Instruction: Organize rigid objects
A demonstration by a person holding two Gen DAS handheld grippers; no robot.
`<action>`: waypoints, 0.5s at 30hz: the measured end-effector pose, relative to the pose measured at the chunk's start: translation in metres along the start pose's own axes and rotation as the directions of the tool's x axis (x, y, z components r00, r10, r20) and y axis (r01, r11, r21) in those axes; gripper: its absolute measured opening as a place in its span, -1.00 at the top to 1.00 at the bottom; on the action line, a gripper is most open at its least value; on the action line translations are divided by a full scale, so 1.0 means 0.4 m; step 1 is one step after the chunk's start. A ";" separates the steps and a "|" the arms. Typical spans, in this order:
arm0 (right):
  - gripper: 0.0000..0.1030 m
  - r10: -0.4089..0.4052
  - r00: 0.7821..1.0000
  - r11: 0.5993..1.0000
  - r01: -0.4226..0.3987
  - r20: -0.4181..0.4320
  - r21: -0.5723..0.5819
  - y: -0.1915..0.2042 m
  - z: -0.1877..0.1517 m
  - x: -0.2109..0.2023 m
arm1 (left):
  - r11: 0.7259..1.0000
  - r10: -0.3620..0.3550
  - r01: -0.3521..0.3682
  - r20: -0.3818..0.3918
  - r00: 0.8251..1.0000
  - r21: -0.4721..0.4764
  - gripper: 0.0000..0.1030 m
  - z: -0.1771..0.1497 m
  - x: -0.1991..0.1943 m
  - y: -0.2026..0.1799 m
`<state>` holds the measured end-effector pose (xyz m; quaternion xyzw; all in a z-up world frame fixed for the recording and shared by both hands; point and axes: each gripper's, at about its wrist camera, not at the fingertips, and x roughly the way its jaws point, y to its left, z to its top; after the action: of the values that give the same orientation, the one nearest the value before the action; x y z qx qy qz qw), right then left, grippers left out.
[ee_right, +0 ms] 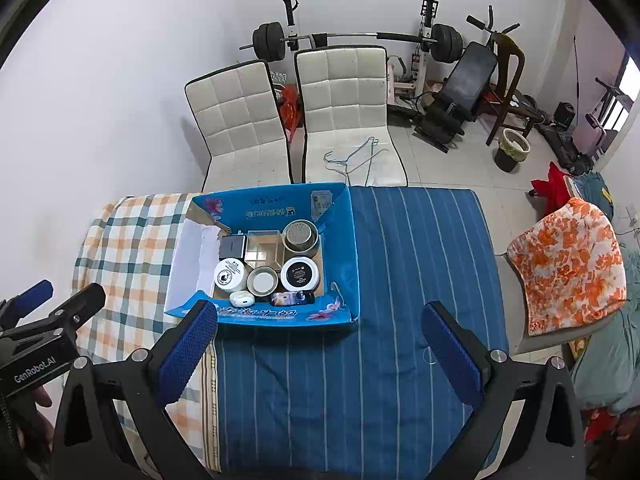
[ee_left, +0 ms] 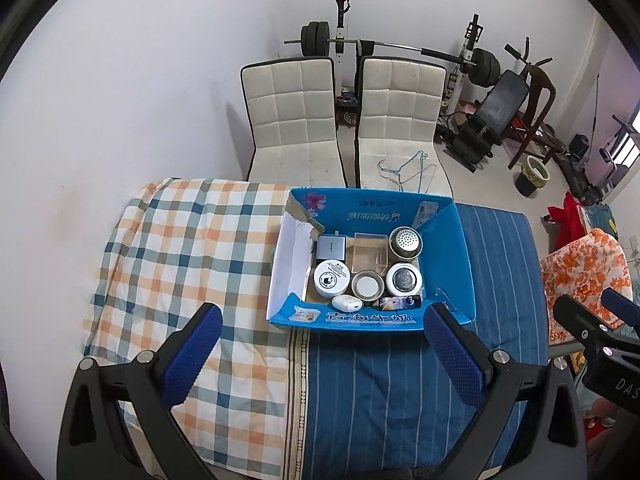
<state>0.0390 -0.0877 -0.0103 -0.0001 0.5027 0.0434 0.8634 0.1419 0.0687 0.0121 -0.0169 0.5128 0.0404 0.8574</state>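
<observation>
Both your tools hang spread and empty, left tool (ee_left: 320, 344), right tool (ee_right: 320, 340). The blue box (ee_left: 456, 248) sits at the bed's (ee_left: 400, 380) far edge, dead ahead of the left tool; the right one sees it ahead-left, so left is nearer.

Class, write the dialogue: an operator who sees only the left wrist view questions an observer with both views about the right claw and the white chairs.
Operator: Is the right claw holding anything?
Observer: No. The right claw is open and empty, over the blue striped cloth.
Operator: Is anything between the two white padded chairs?
Observer: Yes. A red-orange plastic bag sits in the gap between the two white padded chairs.
</observation>
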 end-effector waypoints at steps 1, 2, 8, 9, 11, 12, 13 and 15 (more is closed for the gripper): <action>-1.00 -0.004 1.000 1.000 0.004 0.003 -0.002 0.001 0.001 0.001 | 1.000 0.001 -0.001 -0.002 1.000 0.000 -1.00 0.000 0.001 -0.001; -1.00 -0.006 1.000 1.000 0.006 0.004 -0.005 -0.001 0.002 0.000 | 1.000 0.001 -0.001 -0.003 1.000 0.001 -1.00 0.000 0.002 -0.002; -1.00 -0.002 1.000 1.000 0.002 0.006 -0.003 0.003 0.004 0.006 | 1.000 -0.002 0.002 -0.004 1.000 0.001 -1.00 0.000 0.003 -0.001; -1.00 -0.002 1.000 1.000 0.002 0.003 -0.005 0.004 0.004 0.004 | 1.000 -0.002 0.002 -0.003 1.000 0.002 -1.00 -0.004 0.005 -0.002; -1.00 -0.003 1.000 1.000 0.003 0.002 -0.008 0.005 0.004 0.004 | 1.000 -0.001 0.001 -0.005 1.000 0.001 -1.00 -0.004 0.005 -0.003; -1.00 -0.002 1.000 1.000 0.002 0.004 -0.006 0.004 0.004 0.003 | 1.000 -0.001 0.001 -0.006 1.000 -0.001 -1.00 -0.004 0.005 -0.004; -1.00 -0.002 1.000 1.000 0.002 0.005 -0.004 0.004 0.005 0.004 | 1.000 0.000 0.000 -0.005 1.000 -0.001 -1.00 -0.004 0.004 -0.004; -1.00 -0.003 1.000 1.000 0.004 0.007 -0.004 0.005 0.005 0.004 | 1.000 0.002 -0.002 -0.004 1.000 -0.001 -1.00 -0.005 0.004 -0.006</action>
<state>0.0414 -0.0855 -0.0106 -0.0027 0.4996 0.0429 0.8652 0.1412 0.0664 0.0100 -0.0170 0.5144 0.0416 0.8564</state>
